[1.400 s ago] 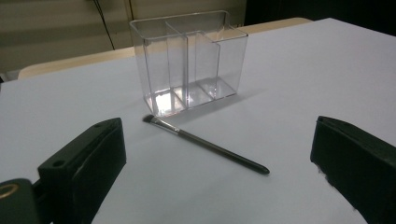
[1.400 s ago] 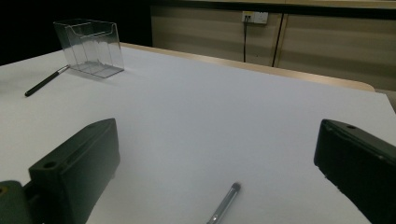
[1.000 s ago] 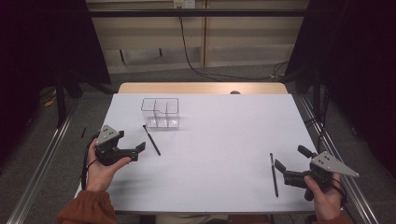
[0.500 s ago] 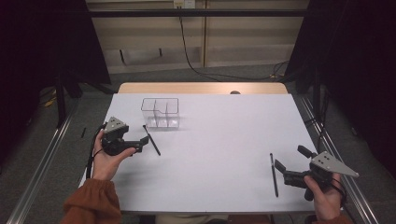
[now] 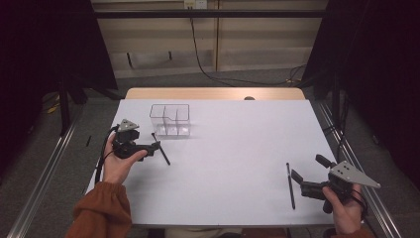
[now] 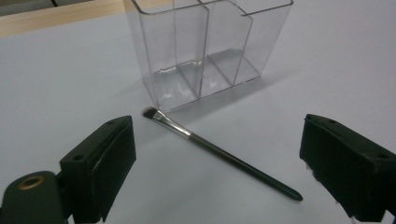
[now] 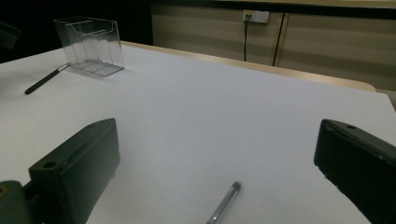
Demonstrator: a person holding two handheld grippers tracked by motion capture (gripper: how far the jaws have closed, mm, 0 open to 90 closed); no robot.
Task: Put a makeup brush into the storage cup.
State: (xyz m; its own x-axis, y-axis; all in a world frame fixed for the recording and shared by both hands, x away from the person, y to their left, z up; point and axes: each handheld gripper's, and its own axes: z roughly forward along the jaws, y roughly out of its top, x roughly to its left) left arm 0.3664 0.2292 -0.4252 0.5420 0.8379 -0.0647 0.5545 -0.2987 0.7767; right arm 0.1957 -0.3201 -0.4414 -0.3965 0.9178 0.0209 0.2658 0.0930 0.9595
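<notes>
Clear plastic makes up the divided organizer (image 5: pixel 170 119) at the far left of the white tabletop (image 5: pixel 233 148), and a slim dark makeup brush (image 6: pixel 219 153) lies just in front of it, its bristle tip almost touching the organizer's base. Its long axis runs diagonally, bristles toward the organizer and handle end toward the person. It looks light, stiff and thin, likely to roll or skid on the smooth surface, so mid-handle seems the best place to pinch it. The left tool (image 5: pixel 154 146) hovers beside it with jaws spread wide, the brush between them in the left gripper view. A second brush (image 5: pixel 290 184) lies near the right tool (image 5: pixel 302 173), also spread and empty
</notes>
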